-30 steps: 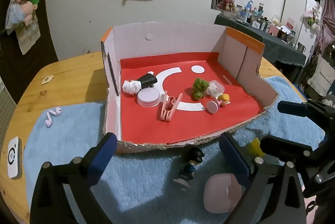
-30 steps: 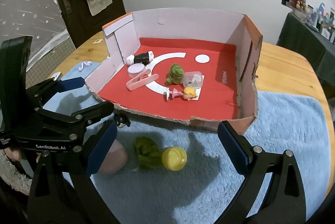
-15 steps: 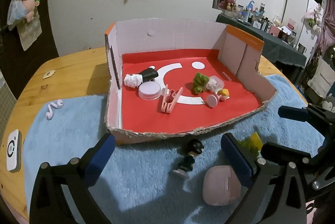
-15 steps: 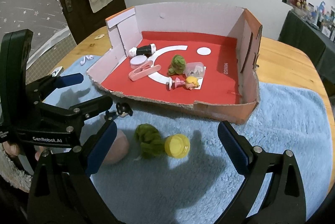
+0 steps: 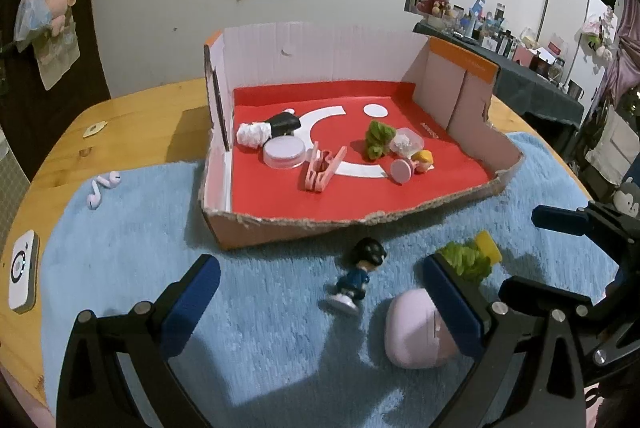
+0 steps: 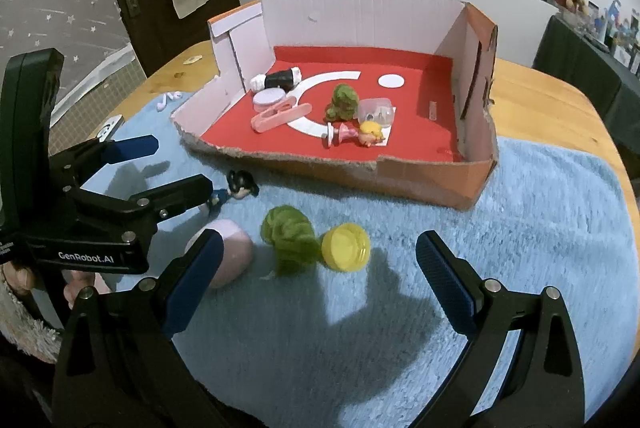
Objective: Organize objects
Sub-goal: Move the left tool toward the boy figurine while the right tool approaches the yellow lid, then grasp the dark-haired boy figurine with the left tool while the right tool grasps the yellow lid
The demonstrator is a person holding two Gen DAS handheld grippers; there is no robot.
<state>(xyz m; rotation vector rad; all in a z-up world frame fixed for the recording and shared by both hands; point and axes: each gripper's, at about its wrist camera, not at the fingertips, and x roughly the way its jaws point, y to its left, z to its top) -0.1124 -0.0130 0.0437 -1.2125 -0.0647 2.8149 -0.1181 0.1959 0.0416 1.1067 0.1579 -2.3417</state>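
A torn cardboard box (image 5: 280, 228) with a red floor stands on a blue towel. In front of it lie a small black-haired figure (image 5: 356, 276), a pink egg-shaped case (image 5: 416, 332), a green fuzzy toy (image 6: 290, 236) and a yellow cap (image 6: 346, 246). My left gripper (image 5: 320, 308) is open above the towel, with the figure just ahead of its fingers and the pink case by its right finger. Over the green toy and the cap hovers my right gripper (image 6: 320, 284), open and holding nothing. The left gripper (image 6: 168, 168) also shows at the left of the right wrist view.
Inside the box lie a pink clip (image 5: 320, 172), a round lid (image 5: 284, 152), a green toy (image 5: 376, 138), a small doll (image 6: 360, 134) and a clear container (image 6: 376, 112). White earbuds (image 5: 102, 188) and a white device (image 5: 22, 270) sit left on the towel and wooden table (image 5: 140, 124).
Both grippers have drawn back from the box toward the table's near side, so more towel and the loose objects show ahead of them. Both stay open; nothing was picked up.
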